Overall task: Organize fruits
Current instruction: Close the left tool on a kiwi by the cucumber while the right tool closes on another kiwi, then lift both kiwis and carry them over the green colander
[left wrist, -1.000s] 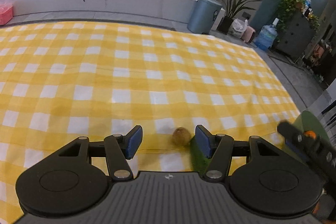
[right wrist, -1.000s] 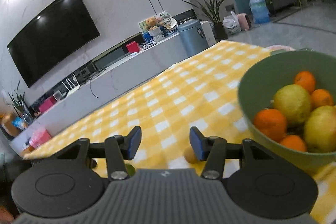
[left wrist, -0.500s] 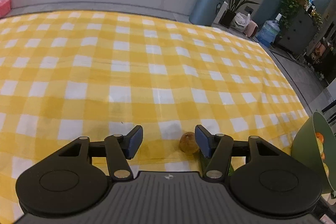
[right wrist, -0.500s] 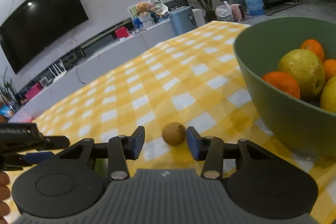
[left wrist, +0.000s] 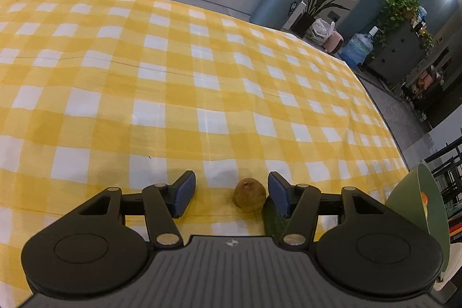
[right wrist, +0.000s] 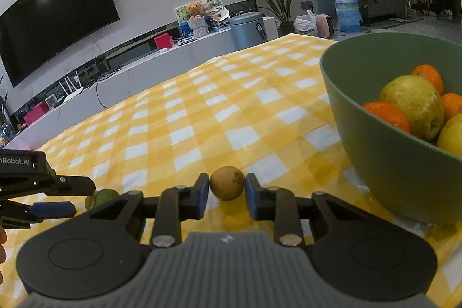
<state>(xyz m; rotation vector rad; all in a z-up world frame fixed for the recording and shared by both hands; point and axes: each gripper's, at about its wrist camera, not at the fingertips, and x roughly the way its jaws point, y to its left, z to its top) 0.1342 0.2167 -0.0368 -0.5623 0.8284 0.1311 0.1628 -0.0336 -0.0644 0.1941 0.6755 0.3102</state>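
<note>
Small brown fruit (right wrist: 227, 182) near tabletop's near edge: light, firm, rollable; best taken across middle. Right hand-held gripper (right wrist: 226, 194) brackets it, contact unclear; left hand-held gripper (left wrist: 231, 192) spread apart.

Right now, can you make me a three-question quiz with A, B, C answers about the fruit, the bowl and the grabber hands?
1. Where is the small brown fruit?
A. Inside the bowl
B. On the checked cloth, between the right gripper's fingers
C. On the floor

2. What colour is the bowl?
A. Green
B. Red
C. White

3. How does the left gripper stand?
A. Shut on an orange
B. Shut on the bowl
C. Open, holding nothing

Answers:
1. B, the right wrist view shows it on the cloth with a blue pad on either side.
2. A, its wall and rim are green in both views.
3. C, its fingers stand wide apart, and the brown fruit sits loose near the right one.
</note>
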